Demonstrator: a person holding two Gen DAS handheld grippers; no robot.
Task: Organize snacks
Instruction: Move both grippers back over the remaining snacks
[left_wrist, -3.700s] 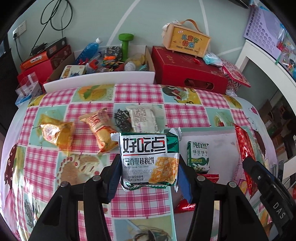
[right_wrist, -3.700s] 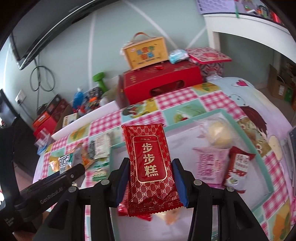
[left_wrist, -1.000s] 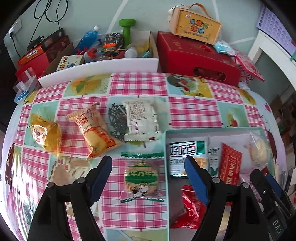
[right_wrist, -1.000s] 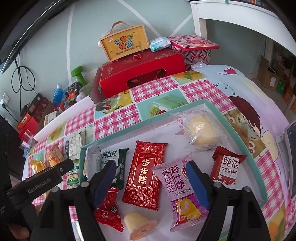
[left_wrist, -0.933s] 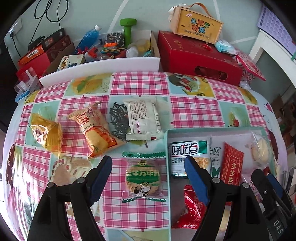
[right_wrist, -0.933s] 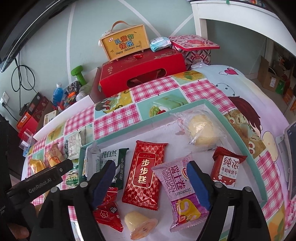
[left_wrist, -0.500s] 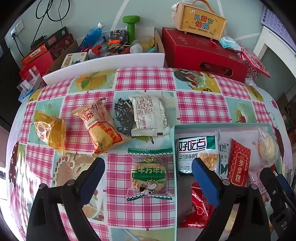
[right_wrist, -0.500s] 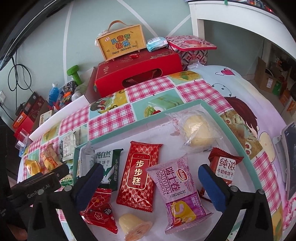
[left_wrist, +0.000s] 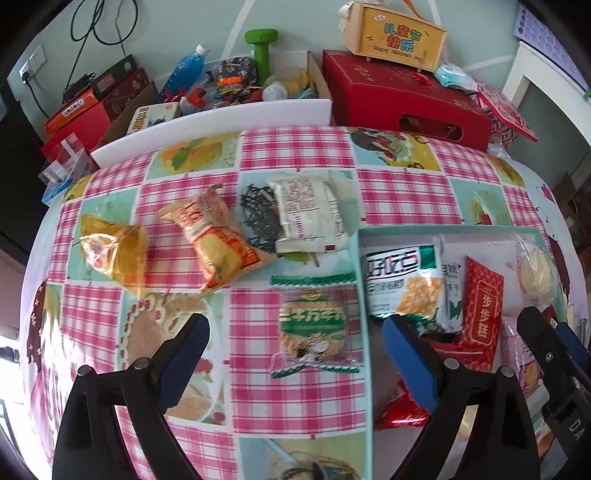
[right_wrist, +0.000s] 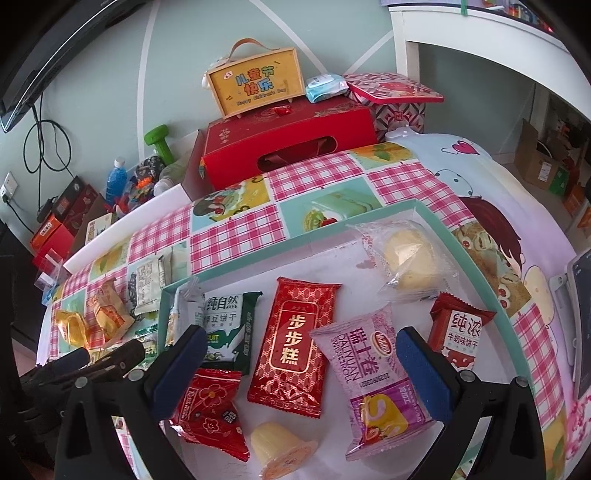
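Left wrist view: the round green biscuit packet (left_wrist: 312, 326) lies flat on the checked tablecloth (left_wrist: 295, 387), just outside the left wall of the teal tray (left_wrist: 364, 332), and directly between the spread fingers of the left gripper (left_wrist: 295, 354). Both grippers are empty; the left one's blue pads (left_wrist: 408, 360) stand wide on either side of the packet, not touching it.

This looks like the next snack to go into the tray. To take it well, the person would likely lower the gripper straight down so the pads straddle the packet's middle, close on the firm biscuit rather than the thin crimped ends, and keep the right pad clear of the tray wall beside it. A gentle squeeze seems wise, since the biscuit could crack.

Further left on the cloth wait an orange chip bag (left_wrist: 214, 240), a gold wrapped sweet (left_wrist: 112, 251) and a white packet (left_wrist: 308, 214) lying partly on a dark tangle.

In the right wrist view, the right gripper (right_wrist: 301, 363) hovers open over the tray (right_wrist: 436, 221), which already holds a red cake packet (right_wrist: 293, 343), a purple roll packet (right_wrist: 369, 373), a green biscuit pack (right_wrist: 225, 323), a clear-wrapped bun (right_wrist: 406, 258), a red milk-biscuit pack (right_wrist: 461, 328), a small red sachet (right_wrist: 210, 410) and a jelly cup (right_wrist: 280, 446). Free space remains near the tray's far left corner.
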